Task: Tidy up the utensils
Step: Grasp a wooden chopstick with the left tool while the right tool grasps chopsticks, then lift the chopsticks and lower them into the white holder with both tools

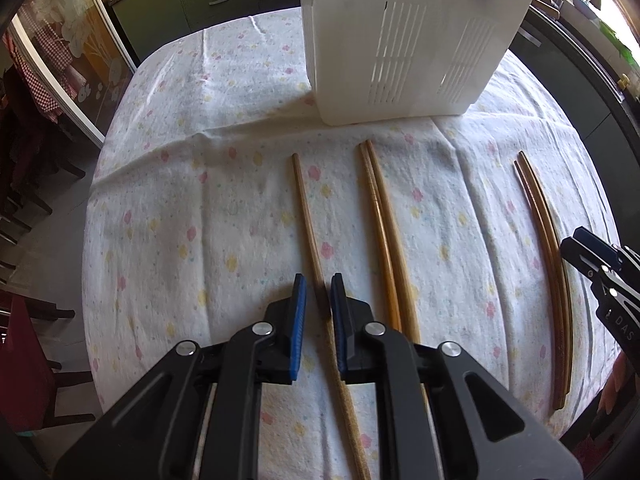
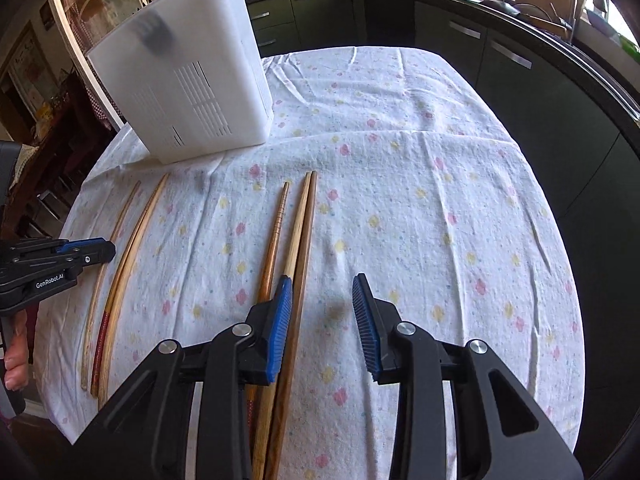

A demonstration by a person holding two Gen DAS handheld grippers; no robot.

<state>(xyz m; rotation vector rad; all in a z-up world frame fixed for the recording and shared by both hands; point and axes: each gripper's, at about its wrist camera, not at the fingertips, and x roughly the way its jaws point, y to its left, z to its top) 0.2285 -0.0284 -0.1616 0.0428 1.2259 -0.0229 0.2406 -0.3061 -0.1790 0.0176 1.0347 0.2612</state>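
Several wooden chopsticks lie lengthwise on a floral cloth. In the left wrist view my left gripper is open, its jaws narrowly astride a single chopstick, just above it. A pair lies to its right and a darker curved group further right. A white slotted utensil holder stands at the back. In the right wrist view my right gripper is open wide over the cloth, its left pad beside a group of three chopsticks. The holder stands back left.
The round table's floral cloth spreads to the right. Dark kitchen cabinets ring the back and right. My left gripper shows at the left edge over more chopsticks. My right gripper shows at the right edge.
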